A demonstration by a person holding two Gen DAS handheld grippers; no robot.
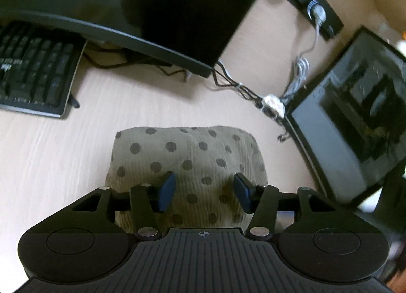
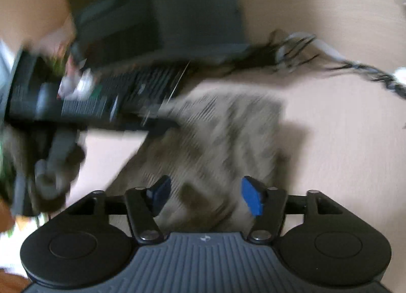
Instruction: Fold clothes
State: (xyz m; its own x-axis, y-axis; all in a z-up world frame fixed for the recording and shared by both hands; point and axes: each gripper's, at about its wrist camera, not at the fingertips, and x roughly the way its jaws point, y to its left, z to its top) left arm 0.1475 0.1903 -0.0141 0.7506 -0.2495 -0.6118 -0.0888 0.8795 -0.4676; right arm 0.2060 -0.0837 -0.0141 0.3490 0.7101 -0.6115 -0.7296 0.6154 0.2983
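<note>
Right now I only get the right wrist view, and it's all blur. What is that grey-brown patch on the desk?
Observer: A folded cloth, tan with dark dots. The left wrist view shows it sharp.
Operator: Is the left gripper holding it?
Observer: No. The left gripper is open over the cloth, with nothing pinched between its pads.
Operator: Anything next to the cloth that I can't see?
Observer: A dark screen stands to its right in that view, apart from the cloth.
</note>
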